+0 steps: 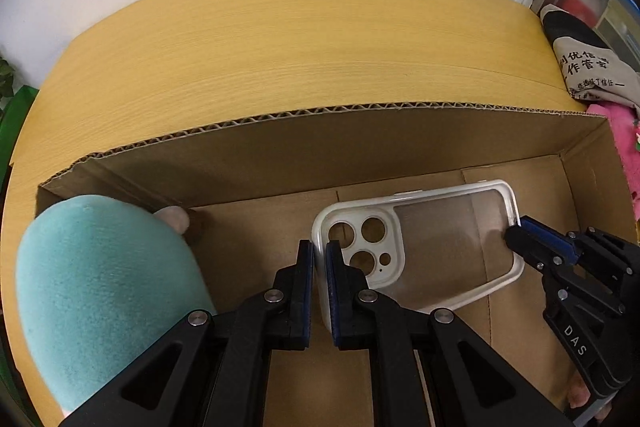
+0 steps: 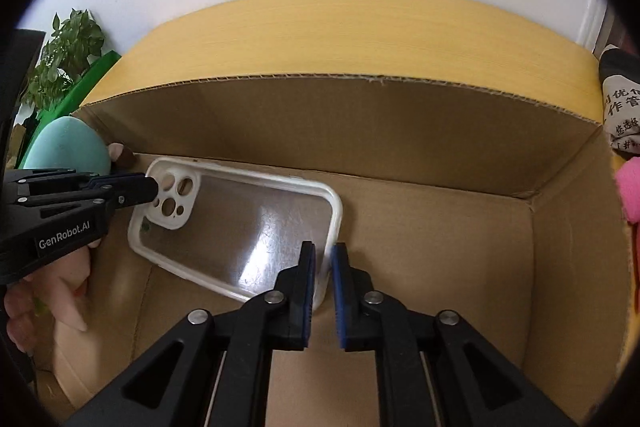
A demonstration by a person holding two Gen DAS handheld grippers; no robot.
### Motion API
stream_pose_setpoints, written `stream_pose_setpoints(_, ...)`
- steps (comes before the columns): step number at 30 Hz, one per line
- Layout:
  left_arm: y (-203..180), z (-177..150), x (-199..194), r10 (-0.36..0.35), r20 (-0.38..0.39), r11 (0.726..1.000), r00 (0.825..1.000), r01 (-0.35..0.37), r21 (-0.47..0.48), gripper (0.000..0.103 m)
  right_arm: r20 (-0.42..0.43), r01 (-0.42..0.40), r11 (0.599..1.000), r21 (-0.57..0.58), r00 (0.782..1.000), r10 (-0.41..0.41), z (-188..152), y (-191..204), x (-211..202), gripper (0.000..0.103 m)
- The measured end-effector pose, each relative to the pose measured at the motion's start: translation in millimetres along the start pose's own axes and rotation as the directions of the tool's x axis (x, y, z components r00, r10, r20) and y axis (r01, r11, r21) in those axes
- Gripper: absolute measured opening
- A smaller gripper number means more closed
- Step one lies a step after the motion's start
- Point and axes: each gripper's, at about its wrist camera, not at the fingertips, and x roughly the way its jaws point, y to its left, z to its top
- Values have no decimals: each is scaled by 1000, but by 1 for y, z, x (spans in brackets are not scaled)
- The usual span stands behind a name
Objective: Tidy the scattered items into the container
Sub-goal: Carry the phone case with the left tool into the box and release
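Observation:
A clear phone case with a white rim [image 1: 448,247] is held inside the open cardboard box [image 1: 320,151], just above its floor. My left gripper [image 1: 320,251] is shut on the case's camera-end edge. My right gripper [image 2: 324,255] is shut on the opposite end of the case [image 2: 248,223]; it also shows in the left wrist view [image 1: 520,231]. The left gripper shows in the right wrist view [image 2: 150,189] at the camera cutouts. A teal plush toy [image 1: 100,279] lies in the box's left end.
The box sits on a yellow wooden table [image 1: 280,47]. A printed cloth bag [image 1: 588,71] and a pink fluffy item [image 1: 624,147] lie right of the box. A green plant [image 2: 64,55] stands at the far left. A white wall is behind.

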Motion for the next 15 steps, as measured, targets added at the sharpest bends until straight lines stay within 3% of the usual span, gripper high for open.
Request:
stream_pose_setpoints(2,-2,-3,-10,-22,24,1000,999,22,10,26,24,-29,999,19,999,29,-2,-3,-6,46)
stream_pose_setpoints(3,-3,-6,-18,-25,41,1000,999,24,18,31,44,-33,999,22,998,32,-2,-3,-13,54)
stream_pose_setpoints(4,-4,-8,-26,-23,60,999,998,22,23,44,69,-29,999,20,997,28,-2,-3,-22,64)
stream_pose_setpoints(5,-4,-11,-35,-28,82,999,996,26,28,60,90,-26,1000,16,996,24,-2,-2,-32,66)
stream_pose_setpoints(7,1,-19,-56,-70,121,997,990,67,25,71,124,-42,999,2,991,41,-1,0,-54,67)
stream_pose_setpoints(10,3,-34,-98,-143,193,990,971,140,27,73,177,-78,997,-20,981,81,-7,7,-94,70)
stream_pose_setpoints(15,2,-72,-177,-135,346,991,928,117,71,83,307,-149,988,-50,939,157,-30,22,-182,71)
